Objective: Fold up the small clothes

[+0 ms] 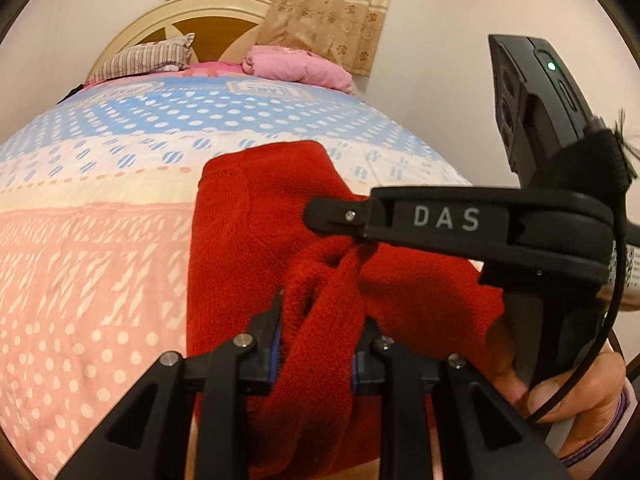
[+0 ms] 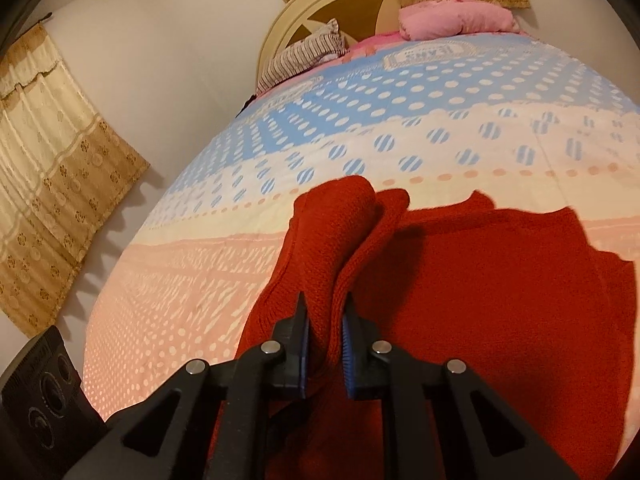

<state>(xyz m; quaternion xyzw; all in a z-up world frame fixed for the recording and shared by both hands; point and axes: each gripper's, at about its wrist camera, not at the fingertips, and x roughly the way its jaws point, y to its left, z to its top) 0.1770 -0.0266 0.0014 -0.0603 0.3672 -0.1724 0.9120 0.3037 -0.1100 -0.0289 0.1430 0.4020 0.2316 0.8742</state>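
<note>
Both grippers clamped on cloth, close together.

Left gripper (image 1: 320,336): jaws pinched in on a bunched fold of the red knit, blue pads pressed against it on both sides, fingers pointing forward and slightly down. Right gripper (image 2: 325,332): jaws likewise closed on a raised ridge of the same knit, blue pads touching it on each side. In the left wrist view the right gripper comes in from the right, fingers level and pointing left, tip just above the left gripper's pinch point; the person's right hand (image 1: 576,392) wraps its handle, fingers curled round the grip.
</note>
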